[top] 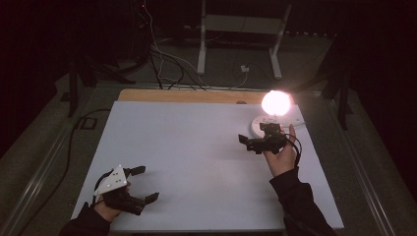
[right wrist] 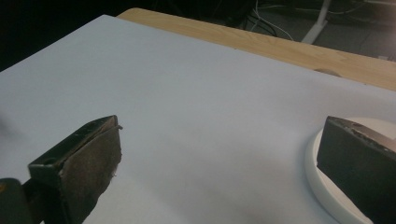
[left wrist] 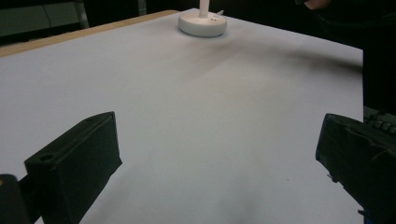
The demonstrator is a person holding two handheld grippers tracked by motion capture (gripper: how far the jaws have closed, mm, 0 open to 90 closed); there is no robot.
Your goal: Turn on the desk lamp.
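Lamp glowing on its round base at the counter far corner; right tongs spread beside it, left tongs spread idle, both empty.

1. the high view looks forward and down from above the person's side, taking in the whole white table, with the floor and cables beyond its far edge
2. the left gripper view sits low and close over the table, between its own two jaws; it faces across the sheet toward the lamp base at the far edge
3. the right gripper view also rides close to the surface; it faces the wooden far edge, the lamp base at its right
4. all three views share the white surface and the lamp base
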